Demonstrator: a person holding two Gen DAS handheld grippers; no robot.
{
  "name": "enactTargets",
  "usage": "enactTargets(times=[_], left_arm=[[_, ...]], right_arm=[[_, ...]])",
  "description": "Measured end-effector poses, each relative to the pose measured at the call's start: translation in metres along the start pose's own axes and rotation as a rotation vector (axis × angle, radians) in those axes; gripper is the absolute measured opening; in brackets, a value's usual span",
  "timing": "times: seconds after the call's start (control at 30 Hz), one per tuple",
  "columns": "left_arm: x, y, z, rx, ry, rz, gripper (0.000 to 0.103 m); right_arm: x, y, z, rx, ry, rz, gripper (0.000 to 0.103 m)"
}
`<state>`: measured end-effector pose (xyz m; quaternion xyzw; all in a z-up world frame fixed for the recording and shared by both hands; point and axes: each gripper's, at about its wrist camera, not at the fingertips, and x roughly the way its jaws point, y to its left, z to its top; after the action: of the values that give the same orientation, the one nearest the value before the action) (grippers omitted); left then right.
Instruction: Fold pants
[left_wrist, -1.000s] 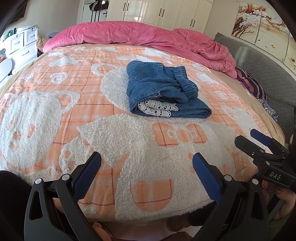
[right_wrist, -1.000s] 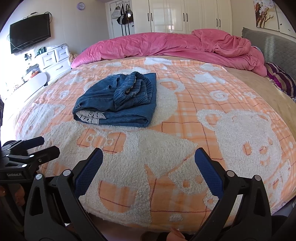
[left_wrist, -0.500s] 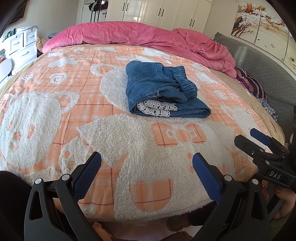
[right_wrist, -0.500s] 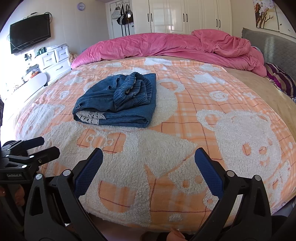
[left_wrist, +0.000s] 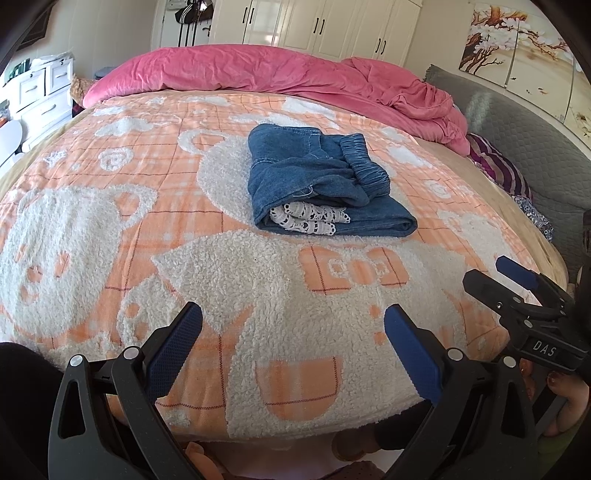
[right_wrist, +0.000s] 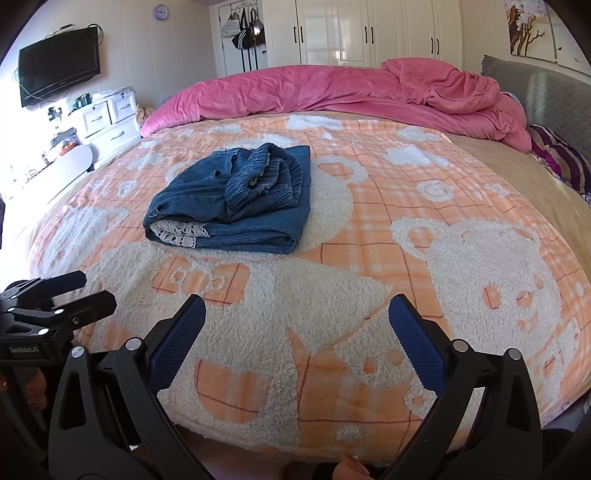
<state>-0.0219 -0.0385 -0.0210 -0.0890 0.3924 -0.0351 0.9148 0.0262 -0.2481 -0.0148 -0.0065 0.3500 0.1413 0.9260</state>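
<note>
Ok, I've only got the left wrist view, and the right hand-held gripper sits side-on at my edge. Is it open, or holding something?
Observer: Open. In its own view the right hand-held gripper has its fingers spread wide, with only blanket between them, short of the folded pants.
Operator: Is the waistband tucked in?
Observer: No. From that side the elastic waistband lies bunched on top of the pile, and a gap of its opening shows.
Operator: Where's my left one from there?
Observer: The left hand-held gripper is at the left edge of that view, over the near part of the blanket and apart from the pants.
</note>
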Motion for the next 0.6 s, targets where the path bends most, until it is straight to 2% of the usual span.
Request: enactTargets(times=[0.6], left_arm=[[0.0032,0.0005,0.0005,0.001,0.018,0.015,0.098]], right_arm=[[0.0001,0.0002,0.0003,0.000,0.001,-0.002,0.094]])
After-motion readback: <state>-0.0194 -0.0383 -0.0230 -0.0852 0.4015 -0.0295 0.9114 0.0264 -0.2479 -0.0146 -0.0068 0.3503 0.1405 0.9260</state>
